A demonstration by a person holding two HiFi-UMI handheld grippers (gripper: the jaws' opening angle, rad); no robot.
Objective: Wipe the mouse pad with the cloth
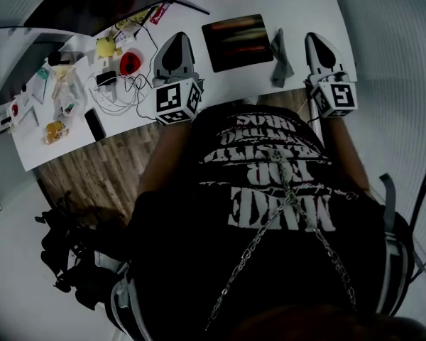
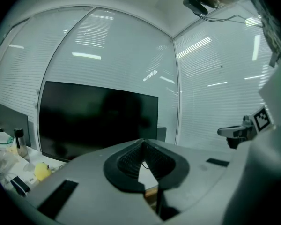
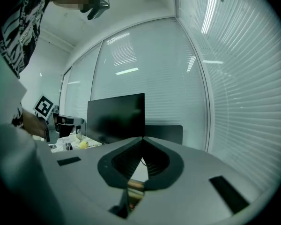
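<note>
Mouse pad (image 1: 238, 41): dark rectangle lying flat on the white tabletop (image 1: 231, 82), between the two grippers, with nothing resting on it

Cloth (image 1: 281, 61): grey and bunched into a narrow strip, lying on the tabletop just beside the pad's right edge; whether it touches the pad I cannot tell

Left gripper (image 1: 177, 41): left of the pad, jaws closed tip to tip with nothing between them, facing the dark monitor (image 2: 98, 121)

Right gripper (image 1: 318, 45): right of the cloth and apart from it, jaws pressed together and empty; no cloth shows in the right gripper view

Clutter: cables, a yellow thing (image 1: 105, 46) and a red thing (image 1: 130, 62) lie at the tabletop's left end, well apart from the pad

Step in hand: my judgement is that no wiping stroke is under way, since neither gripper holds the cloth; the scene fits a cloth waiting to be picked up as well as one laid down after the wiping, and the pad's glare hides whether it is clean

Next move: not settled by these views; the cloth lies nearer the right gripper, and closed jaws could take nothing up as they stand
</note>
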